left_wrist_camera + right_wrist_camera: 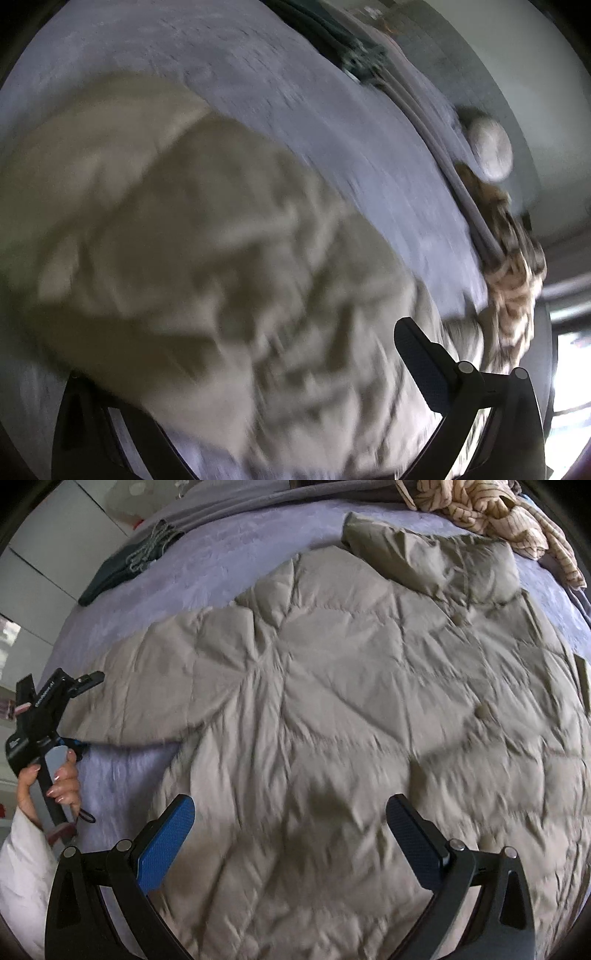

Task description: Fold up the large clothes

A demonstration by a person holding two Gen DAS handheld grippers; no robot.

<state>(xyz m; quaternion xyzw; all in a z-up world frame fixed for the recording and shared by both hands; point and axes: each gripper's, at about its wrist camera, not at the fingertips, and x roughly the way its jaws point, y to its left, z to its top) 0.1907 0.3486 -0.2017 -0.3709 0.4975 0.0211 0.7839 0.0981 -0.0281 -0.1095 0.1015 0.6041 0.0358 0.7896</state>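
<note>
Beige quilted down jacket (332, 709) lies spread flat on lavender bedspread (122, 627), collar end toward far edge, snap buttons visible on front. Right gripper (290, 816) hovers low over jacket's near part, fingers wide apart, holding nothing. Left gripper (88, 681), held in person's hand (61, 779), sits at jacket's left sleeve edge; grip state impossible to tell. Left wrist view heavily blurred: jacket fabric (207, 266) fills frame, covering one finger. Striped cream garment (491, 513) bunched at far right; dark green folded cloth (122, 568) far left.
</note>
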